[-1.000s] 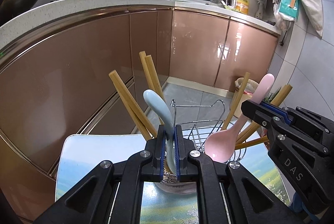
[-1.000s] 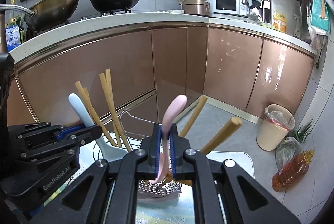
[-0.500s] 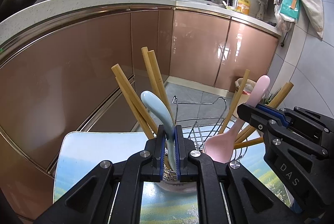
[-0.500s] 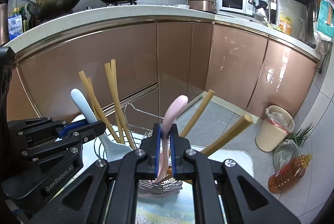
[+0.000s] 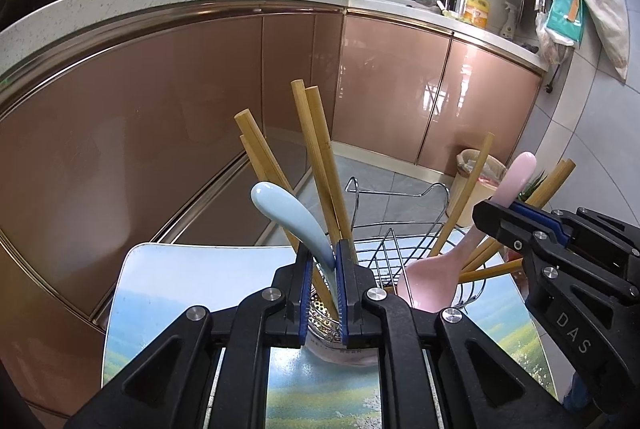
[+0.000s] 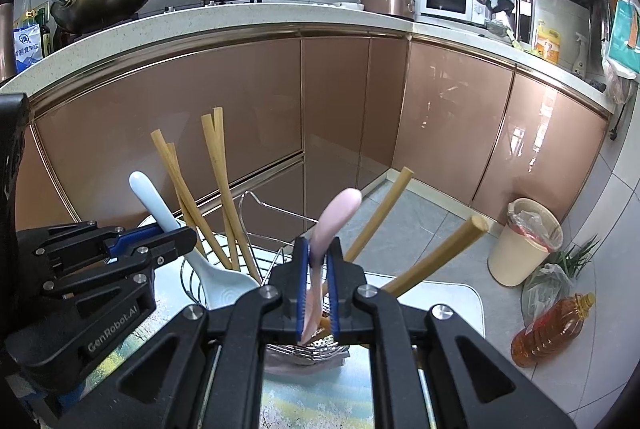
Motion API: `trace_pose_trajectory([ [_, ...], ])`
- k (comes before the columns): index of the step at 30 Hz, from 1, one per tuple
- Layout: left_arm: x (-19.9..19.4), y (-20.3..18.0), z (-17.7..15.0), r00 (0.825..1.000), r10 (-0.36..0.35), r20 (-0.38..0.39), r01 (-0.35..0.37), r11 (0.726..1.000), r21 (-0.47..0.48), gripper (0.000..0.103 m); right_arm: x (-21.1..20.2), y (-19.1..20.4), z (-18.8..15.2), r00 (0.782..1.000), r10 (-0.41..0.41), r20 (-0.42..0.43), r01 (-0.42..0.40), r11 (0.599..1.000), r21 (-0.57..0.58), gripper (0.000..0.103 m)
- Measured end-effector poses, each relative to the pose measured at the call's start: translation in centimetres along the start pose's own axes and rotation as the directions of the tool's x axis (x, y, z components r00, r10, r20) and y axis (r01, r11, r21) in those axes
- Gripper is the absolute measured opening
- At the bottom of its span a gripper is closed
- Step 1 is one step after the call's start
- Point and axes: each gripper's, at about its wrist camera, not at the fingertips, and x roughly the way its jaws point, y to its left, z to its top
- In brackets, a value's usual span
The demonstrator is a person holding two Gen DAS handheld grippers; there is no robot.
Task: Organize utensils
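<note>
Blue spoon (image 5: 296, 217) handle clamped between left gripper (image 5: 322, 261) jaws; pink spoon (image 6: 332, 225) handle clamped between right gripper (image 6: 319, 261) jaws.

both tongs, left tongs (image 5: 322, 261) and right tongs (image 6: 319, 261), are clamped, fingers forward.

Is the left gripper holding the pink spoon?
No, the left gripper is shut on the blue spoon; the pink spoon sits in the right gripper.

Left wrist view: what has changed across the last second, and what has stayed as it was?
Little changed: the chopsticks and wire utensil rack drift slightly right and down in the frame, a small camera shift. The left hand-held gripper stays clamped on the blue spoon, and the right hand-held gripper on the pink spoon.
</note>
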Motion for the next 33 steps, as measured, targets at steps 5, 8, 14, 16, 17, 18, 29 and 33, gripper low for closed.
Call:
trace_pose_trajectory([
  [5, -0.2, 0.0, 0.0, 1.000, -0.004, 0.003, 0.004, 1.000, -0.014, 0.014, -0.3, 0.2, 0.1, 1.000, -0.001, 0.008, 0.001, 1.000, -0.003, 0.021],
  [8, -0.3, 0.1, 0.1, 1.000, -0.008, 0.004, 0.008, 1.000, -0.022, 0.017, -0.6, 0.3, 0.3, 1.000, -0.001, 0.015, 0.001, 1.000, -0.004, 0.025],
  [14, -0.5, 0.2, 0.0, 1.000, -0.018, 0.006, 0.018, 0.999, -0.034, 0.028, -1.3, 0.4, 0.4, 0.999, 0.004, 0.033, -0.004, 1.000, 0.001, 0.026],
  [16, -0.9, 0.4, 0.0, 1.000, -0.021, 0.016, 0.022, 0.999, -0.042, 0.033, -1.7, 0.3, 0.5, 0.999, 0.008, 0.043, -0.008, 1.000, 0.006, 0.026],
  [17, -1.1, 0.4, 0.0, 1.000, -0.021, 0.019, 0.022, 0.999, -0.043, 0.034, -2.1, 0.3, 0.5, 0.999, 0.010, 0.051, -0.010, 1.000, 0.008, 0.026],
  [18, -1.3, 0.5, 0.1, 1.000, -0.021, 0.023, 0.022, 0.999, -0.044, 0.034, -2.5, 0.2, 0.6, 0.998, 0.013, 0.061, -0.013, 1.000, 0.009, 0.027],
  [29, -5.3, 0.8, -0.4, 0.996, -0.015, 0.092, 0.020, 0.998, -0.051, 0.050, -7.9, 0.4, 0.2, 0.990, -0.003, 0.142, -0.001, 1.000, 0.027, 0.036],
  [33, -8.0, 1.1, -1.7, 0.991, -0.001, 0.137, 0.006, 0.999, -0.040, 0.058, -9.9, 0.7, -0.8, 0.988, -0.018, 0.156, 0.014, 1.000, 0.027, 0.040],
])
